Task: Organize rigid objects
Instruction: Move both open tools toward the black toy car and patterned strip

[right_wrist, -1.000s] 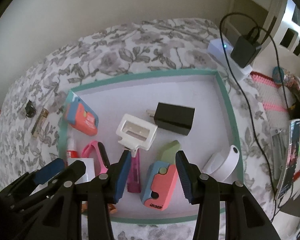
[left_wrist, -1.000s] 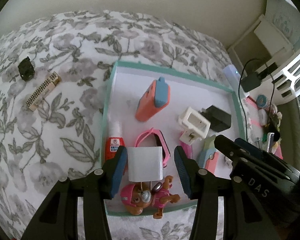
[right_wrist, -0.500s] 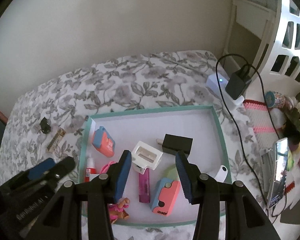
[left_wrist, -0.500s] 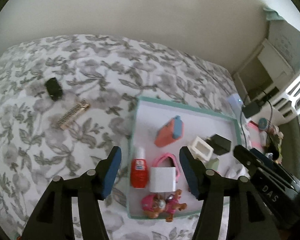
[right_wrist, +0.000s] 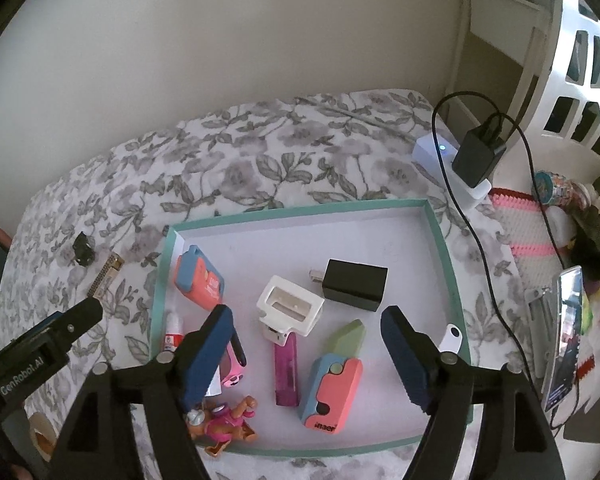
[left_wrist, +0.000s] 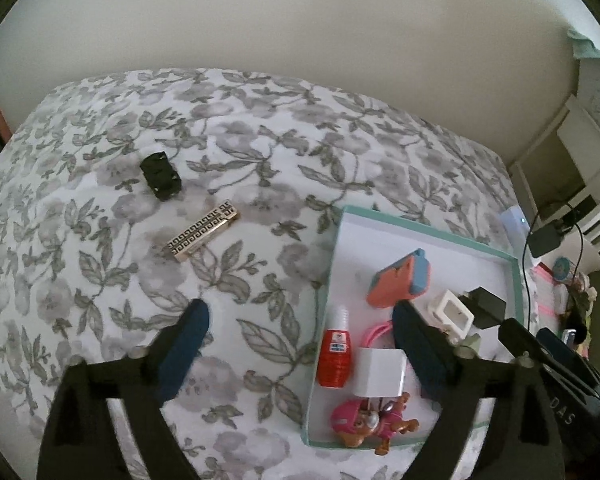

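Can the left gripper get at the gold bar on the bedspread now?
Probably yes. The gold bar lies bare on the bedspread, outside the tray, with only a black clip beside it. The left gripper is open, empty and above it.

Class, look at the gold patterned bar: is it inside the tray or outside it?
Outside. The gold patterned bar lies on the floral bedspread, left of the tray's teal rim, beside a small black object.

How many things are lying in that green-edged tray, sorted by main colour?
In the tray:
Coral-and-blue gadgets: 2
White: 4 (frame block, small fob, charger cube, glue bottle with red label)
Pink or magenta: 3 (band, stick, toy figure)
Black charger: 1
Total: 10
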Demonstrator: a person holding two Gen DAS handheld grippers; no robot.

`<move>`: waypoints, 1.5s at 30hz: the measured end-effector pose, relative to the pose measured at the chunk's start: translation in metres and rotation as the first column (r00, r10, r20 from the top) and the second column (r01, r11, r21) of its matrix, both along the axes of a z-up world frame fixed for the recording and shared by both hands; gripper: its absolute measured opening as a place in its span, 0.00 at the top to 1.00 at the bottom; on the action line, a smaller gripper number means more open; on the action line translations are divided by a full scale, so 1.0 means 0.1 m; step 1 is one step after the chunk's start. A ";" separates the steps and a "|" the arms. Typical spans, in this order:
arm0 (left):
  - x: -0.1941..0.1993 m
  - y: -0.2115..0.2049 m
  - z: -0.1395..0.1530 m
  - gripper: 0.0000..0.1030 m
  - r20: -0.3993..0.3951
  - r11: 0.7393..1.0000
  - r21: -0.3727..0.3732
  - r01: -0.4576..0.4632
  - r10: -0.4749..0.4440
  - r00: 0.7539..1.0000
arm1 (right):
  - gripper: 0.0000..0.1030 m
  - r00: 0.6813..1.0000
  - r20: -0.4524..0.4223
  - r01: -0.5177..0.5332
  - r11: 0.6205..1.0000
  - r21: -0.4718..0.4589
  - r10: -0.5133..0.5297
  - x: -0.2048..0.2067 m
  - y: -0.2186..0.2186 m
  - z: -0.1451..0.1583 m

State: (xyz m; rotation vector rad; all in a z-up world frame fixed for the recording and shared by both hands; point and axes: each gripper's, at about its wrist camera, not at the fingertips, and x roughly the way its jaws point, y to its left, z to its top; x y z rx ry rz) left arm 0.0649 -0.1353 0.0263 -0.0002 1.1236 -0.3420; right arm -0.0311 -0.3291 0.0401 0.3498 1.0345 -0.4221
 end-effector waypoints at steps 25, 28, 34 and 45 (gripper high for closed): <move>0.07 0.14 0.04 0.09 0.072 0.996 0.078 -0.050 0.044 0.996 | 0.00 0.998 0.015 -0.060 0.998 -0.033 0.061 0.13 0.27 -0.01; 0.13 0.23 0.03 0.09 0.055 0.996 0.070 -0.061 0.057 0.997 | 0.00 0.995 0.021 -0.100 0.994 -0.036 0.100 0.19 0.42 -0.02; 0.32 0.59 0.04 0.09 0.040 0.989 0.057 -0.137 0.135 0.990 | 0.00 0.985 0.034 -0.165 0.985 -0.052 0.167 0.26 0.72 0.00; 0.55 1.34 0.02 0.09 0.031 0.957 0.056 -0.285 0.283 0.958 | 0.00 0.969 0.007 -0.246 0.966 -0.078 0.248 0.40 1.09 -0.07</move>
